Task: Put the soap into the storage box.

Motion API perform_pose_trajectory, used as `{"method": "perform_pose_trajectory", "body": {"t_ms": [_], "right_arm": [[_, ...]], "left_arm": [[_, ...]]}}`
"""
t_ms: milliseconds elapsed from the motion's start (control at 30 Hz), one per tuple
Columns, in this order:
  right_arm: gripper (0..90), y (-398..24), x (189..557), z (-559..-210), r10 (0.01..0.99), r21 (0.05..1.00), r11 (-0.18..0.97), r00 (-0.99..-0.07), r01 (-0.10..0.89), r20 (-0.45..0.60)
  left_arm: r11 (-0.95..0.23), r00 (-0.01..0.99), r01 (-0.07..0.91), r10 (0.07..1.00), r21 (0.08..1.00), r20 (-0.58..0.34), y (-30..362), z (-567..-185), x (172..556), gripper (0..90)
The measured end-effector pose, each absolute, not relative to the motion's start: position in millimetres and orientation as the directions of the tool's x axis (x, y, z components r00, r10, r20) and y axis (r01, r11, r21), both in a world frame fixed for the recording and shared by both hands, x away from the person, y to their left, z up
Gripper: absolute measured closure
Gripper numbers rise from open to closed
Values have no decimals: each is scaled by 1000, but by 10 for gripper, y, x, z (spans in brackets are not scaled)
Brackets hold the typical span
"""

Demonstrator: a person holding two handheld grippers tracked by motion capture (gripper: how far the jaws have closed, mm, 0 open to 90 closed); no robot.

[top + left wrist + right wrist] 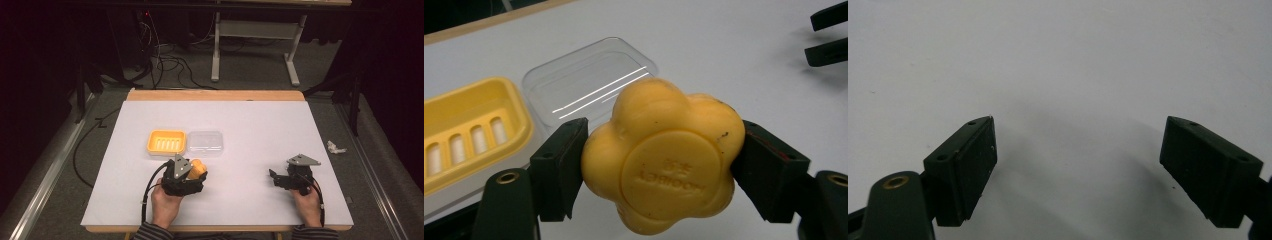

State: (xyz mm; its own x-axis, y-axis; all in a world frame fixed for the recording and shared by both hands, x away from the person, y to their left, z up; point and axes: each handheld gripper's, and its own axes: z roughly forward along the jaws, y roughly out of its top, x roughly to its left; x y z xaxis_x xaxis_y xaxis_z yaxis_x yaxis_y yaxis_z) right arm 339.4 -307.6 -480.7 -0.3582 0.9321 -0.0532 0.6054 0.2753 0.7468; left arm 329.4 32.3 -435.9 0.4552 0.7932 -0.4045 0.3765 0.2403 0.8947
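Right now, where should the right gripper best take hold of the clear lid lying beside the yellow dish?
Probably across the clear lid by its two long rims, coming straight down from above: it lies flat and shallow, and its left end sits against the yellow soap dish, so the long sides offer the freest edges.

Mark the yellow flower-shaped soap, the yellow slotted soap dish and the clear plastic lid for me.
yellow flower-shaped soap [664,165]: left gripper view, stamped round face.
yellow slotted soap dish [167,141]: high view, slotted floor.
clear plastic lid [205,143]: high view, flat middle.
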Motion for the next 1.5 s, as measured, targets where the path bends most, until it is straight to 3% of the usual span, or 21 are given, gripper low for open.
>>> {"method": "perform_pose_trajectory", "body": {"t_ms": [1500], "right_arm": [[153,-3085,3395,-4808,933,751,269,-356,603,-49]], "left_arm": [[316,322,338,847,887,-424,957,-4158,3675,285]]}}
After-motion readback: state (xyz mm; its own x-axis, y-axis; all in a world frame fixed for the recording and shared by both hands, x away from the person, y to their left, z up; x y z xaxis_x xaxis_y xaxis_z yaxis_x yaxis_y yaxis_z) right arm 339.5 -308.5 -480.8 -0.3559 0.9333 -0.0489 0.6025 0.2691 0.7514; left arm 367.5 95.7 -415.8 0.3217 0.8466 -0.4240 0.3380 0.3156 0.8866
